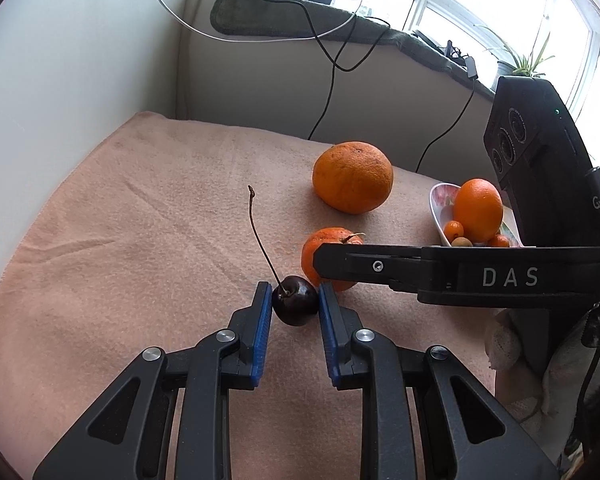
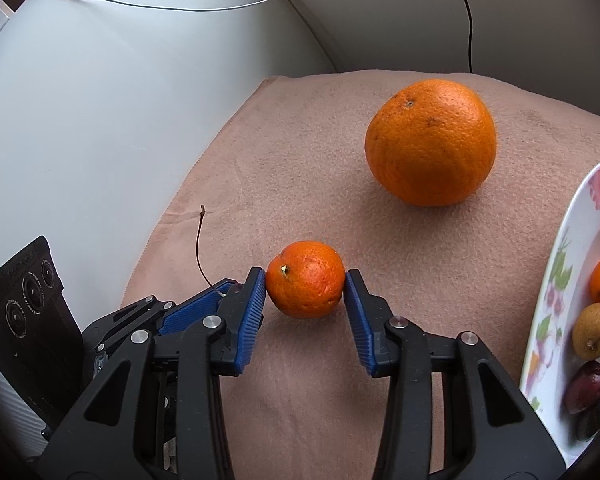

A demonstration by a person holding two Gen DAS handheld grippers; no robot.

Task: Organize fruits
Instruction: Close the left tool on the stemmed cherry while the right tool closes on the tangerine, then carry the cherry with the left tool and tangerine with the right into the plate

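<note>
Resting on the cloth-covered tabletop (image 1: 140, 208), a cherry (image 1: 295, 300) is pinched by the left gripper (image 1: 295, 309) fingers, and a small mandarin (image 2: 306, 279) by the right gripper (image 2: 305, 306). Grasping looks done; lifting both toward the plate (image 2: 556, 280) is likely called for next.

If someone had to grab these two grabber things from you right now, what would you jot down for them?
Left gripper: jaws shut on the cherry, still on the cloth.
Right gripper: jaws shut on the small mandarin, also on the cloth.
Large orange lies loose further back.
Done: the flowered plate already holds an orange and several small fruits.
Left: carry cherry and mandarin to the plate, then the large orange.
</note>
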